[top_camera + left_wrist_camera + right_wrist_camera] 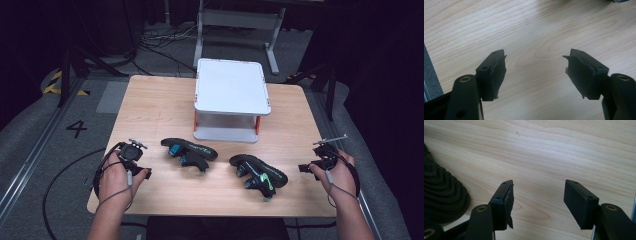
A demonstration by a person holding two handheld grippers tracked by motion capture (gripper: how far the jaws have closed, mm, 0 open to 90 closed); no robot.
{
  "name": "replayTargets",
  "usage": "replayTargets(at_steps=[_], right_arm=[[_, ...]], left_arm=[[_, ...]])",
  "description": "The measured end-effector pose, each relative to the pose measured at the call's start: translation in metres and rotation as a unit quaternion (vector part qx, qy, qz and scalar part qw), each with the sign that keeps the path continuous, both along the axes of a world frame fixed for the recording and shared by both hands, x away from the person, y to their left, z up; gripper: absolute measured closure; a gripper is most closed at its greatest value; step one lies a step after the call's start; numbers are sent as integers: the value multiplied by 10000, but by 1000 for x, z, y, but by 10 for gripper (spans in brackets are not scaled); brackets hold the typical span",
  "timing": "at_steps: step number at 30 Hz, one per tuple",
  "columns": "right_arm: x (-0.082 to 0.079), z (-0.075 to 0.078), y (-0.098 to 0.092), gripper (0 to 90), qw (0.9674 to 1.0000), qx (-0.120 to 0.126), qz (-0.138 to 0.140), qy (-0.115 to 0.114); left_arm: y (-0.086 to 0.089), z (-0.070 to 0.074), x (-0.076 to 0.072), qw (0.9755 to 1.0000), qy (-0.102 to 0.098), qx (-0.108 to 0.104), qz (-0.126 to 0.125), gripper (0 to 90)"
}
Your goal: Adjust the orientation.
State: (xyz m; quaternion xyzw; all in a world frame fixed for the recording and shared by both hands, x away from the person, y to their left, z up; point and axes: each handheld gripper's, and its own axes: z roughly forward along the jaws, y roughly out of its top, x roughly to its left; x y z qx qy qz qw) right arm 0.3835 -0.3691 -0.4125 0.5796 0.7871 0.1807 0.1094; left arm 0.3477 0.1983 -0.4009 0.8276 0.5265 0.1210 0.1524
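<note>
Both grippers, left [134, 159] and right [320, 161], gape with nothing between their black jaws, hovering at the near edges of the pale woodgrain table [155, 107]. Between them lie two black ridge-soled shoes [189, 152] [258, 174]. Farther off stands a white two-tier rack [231, 85].

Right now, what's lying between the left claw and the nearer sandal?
Nothing: in the high view, only bare table separates the left claw from the sandal.
</note>
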Motion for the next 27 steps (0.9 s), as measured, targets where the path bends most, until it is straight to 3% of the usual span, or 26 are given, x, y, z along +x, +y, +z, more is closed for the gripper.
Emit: replayTargets(at_steps=[8, 12, 23, 27], right_arm=[[1, 1, 1, 415, 9999, 26, 83, -89], [0, 1, 2, 413, 9999, 56, 100, -108], [-2, -1, 2, 405, 9998, 83, 123, -111], [-4, -1, 3, 399, 9998, 86, 146, -93]], left_arm=[[-9, 5, -4, 9999, -60, -47, -94, 335], [-15, 8, -4, 9996, -133, -177, -150, 365], [-48, 10, -4, 9978, -143, -224, -602, 356], [-60, 10, -3, 9965, -197, -341, -733, 352]])
